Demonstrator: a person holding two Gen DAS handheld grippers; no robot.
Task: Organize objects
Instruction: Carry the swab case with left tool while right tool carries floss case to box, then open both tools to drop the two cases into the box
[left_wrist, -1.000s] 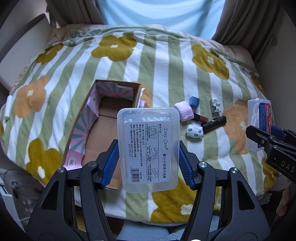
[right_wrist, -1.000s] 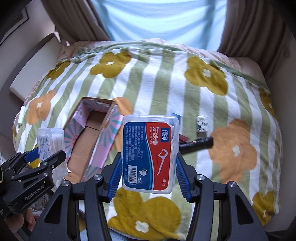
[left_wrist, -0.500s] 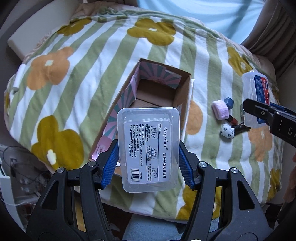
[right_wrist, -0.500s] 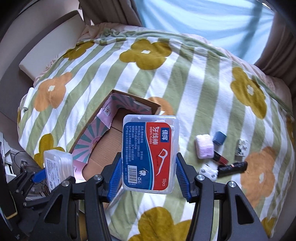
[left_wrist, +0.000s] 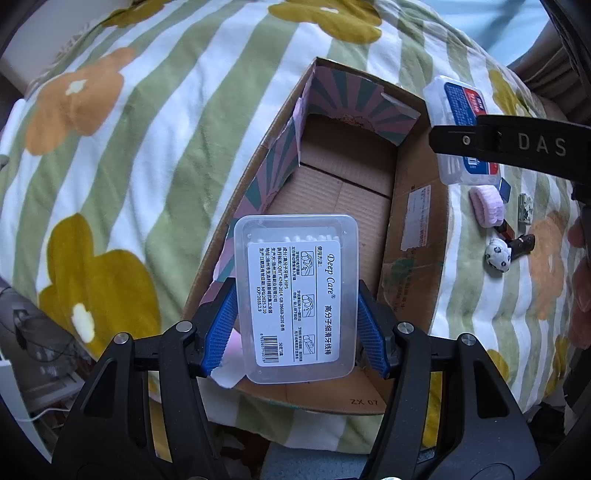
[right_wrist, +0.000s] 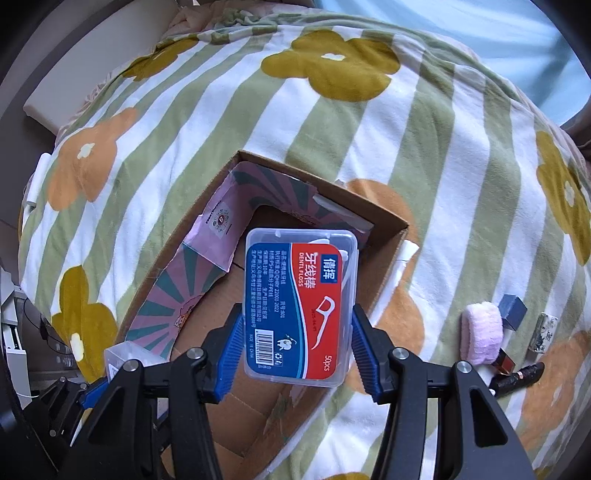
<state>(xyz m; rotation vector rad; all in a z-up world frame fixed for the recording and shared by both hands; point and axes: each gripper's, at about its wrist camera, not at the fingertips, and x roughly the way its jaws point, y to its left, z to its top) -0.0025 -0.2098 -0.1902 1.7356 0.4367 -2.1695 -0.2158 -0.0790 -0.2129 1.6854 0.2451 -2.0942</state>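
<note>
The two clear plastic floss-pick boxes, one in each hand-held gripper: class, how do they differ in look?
The clear plastic box with the white label is printed in black only; the clear plastic box with the red-and-blue label is brightly coloured. The white-labelled one reads "Deep Care"; the other reads "Dental Floss". Both are gripped by their long sides over the open cardboard box.

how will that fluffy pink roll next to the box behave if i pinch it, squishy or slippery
The pink roll looks plush, so it would probably squash between the fingers rather than slip. It likely weighs little for its bulk. Its rounded shape lying on the soft flowered blanket suggests a push might roll it a little.
</note>
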